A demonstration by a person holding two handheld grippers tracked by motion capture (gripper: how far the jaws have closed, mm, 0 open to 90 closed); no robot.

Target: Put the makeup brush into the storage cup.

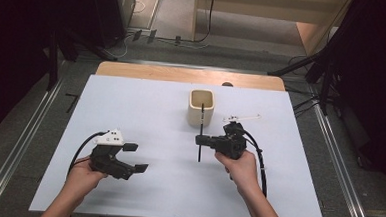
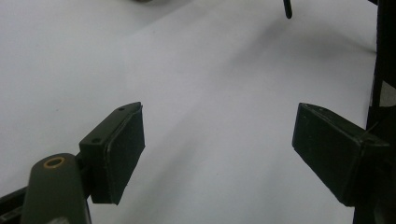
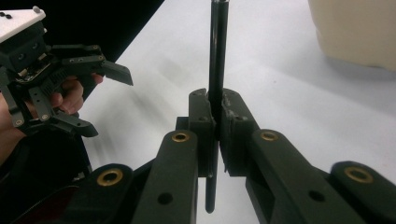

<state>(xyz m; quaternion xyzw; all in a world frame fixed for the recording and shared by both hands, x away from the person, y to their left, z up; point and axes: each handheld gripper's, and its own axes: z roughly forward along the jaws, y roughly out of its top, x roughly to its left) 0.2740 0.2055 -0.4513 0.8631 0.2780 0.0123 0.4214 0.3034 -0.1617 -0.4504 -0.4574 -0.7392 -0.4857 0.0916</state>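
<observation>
A thin black rod (image 1: 199, 149) is clamped crosswise in my right gripper (image 1: 200, 139), which is shut on it near the table's middle. In the right gripper view the rod (image 3: 218, 56) runs straight up between the closed pads (image 3: 205, 119), and its lower end hangs free below them. In the high view its far end overlaps the front of a beige cup (image 1: 201, 108); I cannot tell if they touch. My left gripper (image 1: 136, 157) rests at the front left, open, with only white table between its pads (image 2: 119, 154). The rod's tip (image 2: 287, 9) shows in the left gripper view.
The table is covered by a white sheet (image 1: 146, 111), with a wooden edge (image 1: 183, 74) at the back. A thin white piece (image 1: 243, 118) lies just beyond the right gripper. Grey floor, rails and dark stands surround the table. The cup (image 3: 355, 32) sits right of the rod.
</observation>
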